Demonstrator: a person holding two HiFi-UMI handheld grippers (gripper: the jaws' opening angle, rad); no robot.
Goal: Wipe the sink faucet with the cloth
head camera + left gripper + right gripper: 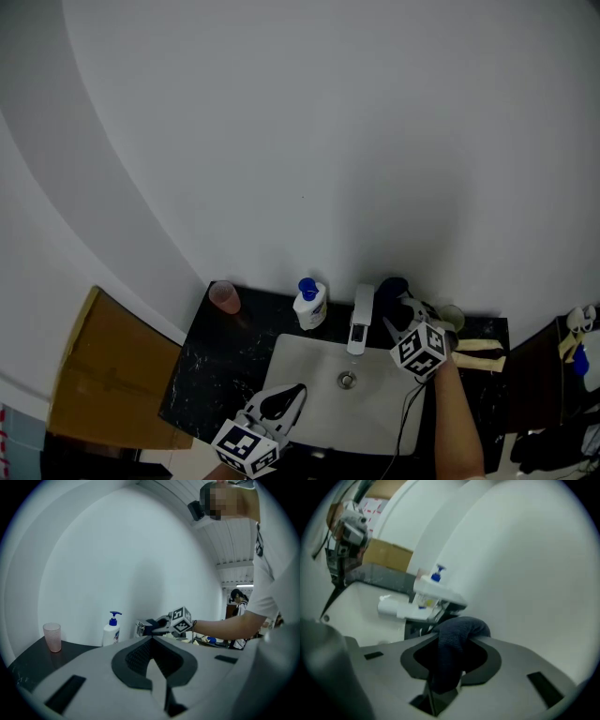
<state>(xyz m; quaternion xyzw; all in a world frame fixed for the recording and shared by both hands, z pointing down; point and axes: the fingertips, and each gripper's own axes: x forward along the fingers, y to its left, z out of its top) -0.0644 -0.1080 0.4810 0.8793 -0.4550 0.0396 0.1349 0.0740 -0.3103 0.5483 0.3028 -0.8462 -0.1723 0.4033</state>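
Observation:
The chrome faucet [360, 319] stands at the back of the white sink [300, 361]. My right gripper [401, 311] is just right of the faucet's top and is shut on a dark blue cloth [392, 287]. In the right gripper view the cloth [461, 626] bulges out between the jaws, and the faucet [415, 606] lies just beyond it, apart from it. My left gripper [284, 401] hovers over the sink's front left edge, jaws shut with nothing in them. In the left gripper view the right gripper [152, 627] holds the cloth beside the faucet [139, 628].
A white soap bottle [310, 305] with a blue pump stands left of the faucet and a pink cup [225, 297] stands at the black counter's [211, 366] back left. A cardboard box [103, 375] leans at the left. Small items [478, 352] lie on the counter's right.

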